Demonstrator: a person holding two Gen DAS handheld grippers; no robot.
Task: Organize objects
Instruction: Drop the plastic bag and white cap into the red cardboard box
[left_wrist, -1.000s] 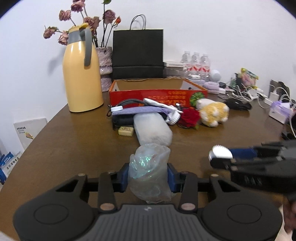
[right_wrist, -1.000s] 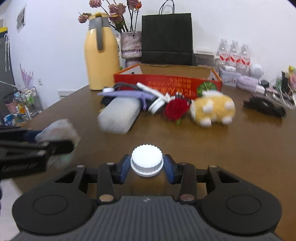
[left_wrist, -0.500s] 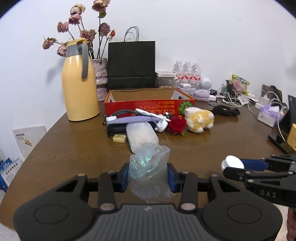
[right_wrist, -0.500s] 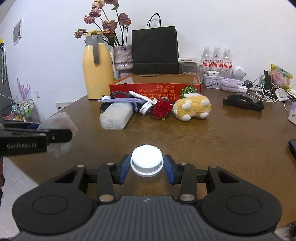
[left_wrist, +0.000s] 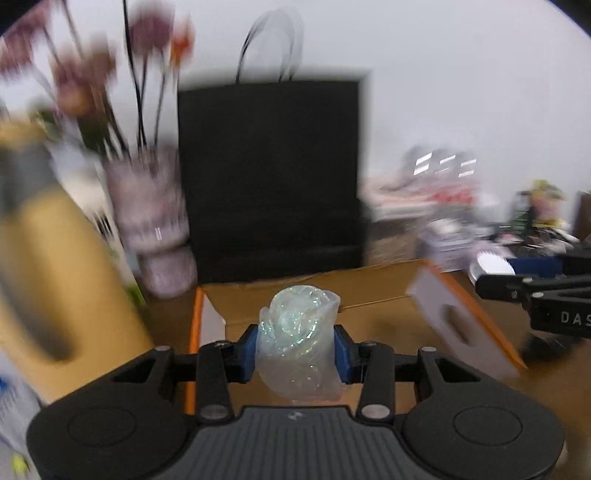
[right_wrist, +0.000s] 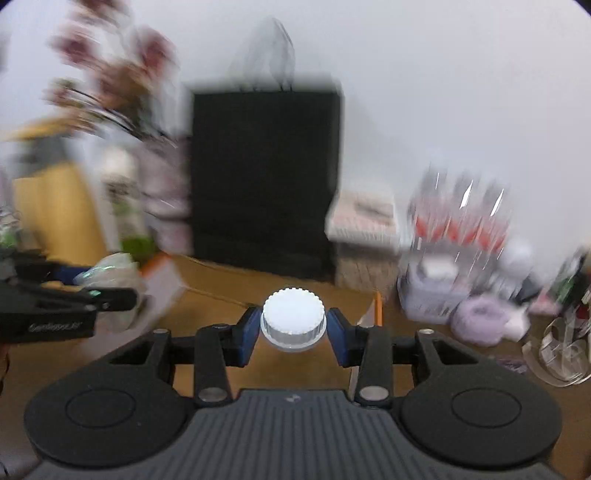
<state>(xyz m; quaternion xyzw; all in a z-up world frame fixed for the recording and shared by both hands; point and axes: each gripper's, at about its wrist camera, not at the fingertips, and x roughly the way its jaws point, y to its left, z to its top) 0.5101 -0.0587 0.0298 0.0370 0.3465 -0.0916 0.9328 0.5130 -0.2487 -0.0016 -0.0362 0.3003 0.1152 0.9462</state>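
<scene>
My left gripper (left_wrist: 297, 350) is shut on a crumpled clear glittery plastic bag (left_wrist: 299, 343) and holds it over the open red cardboard box (left_wrist: 369, 291). My right gripper (right_wrist: 293, 328) is shut on a white ribbed bottle cap (right_wrist: 293, 321), also over the box (right_wrist: 207, 291). The right gripper with the cap shows at the right of the left wrist view (left_wrist: 495, 264). The left gripper with the bag shows at the left of the right wrist view (right_wrist: 107, 275). Both views are motion-blurred.
A black paper bag (left_wrist: 269, 177) stands behind the box. A yellow thermos (left_wrist: 55, 266) and a vase of dried roses (left_wrist: 151, 221) are at the left. Water bottles (right_wrist: 461, 218) and assorted clutter (right_wrist: 480, 317) lie at the right.
Both grippers have moved quickly forward from the near side of the table to above the open box, each still holding its object. The items in front of the box have passed out of view.
</scene>
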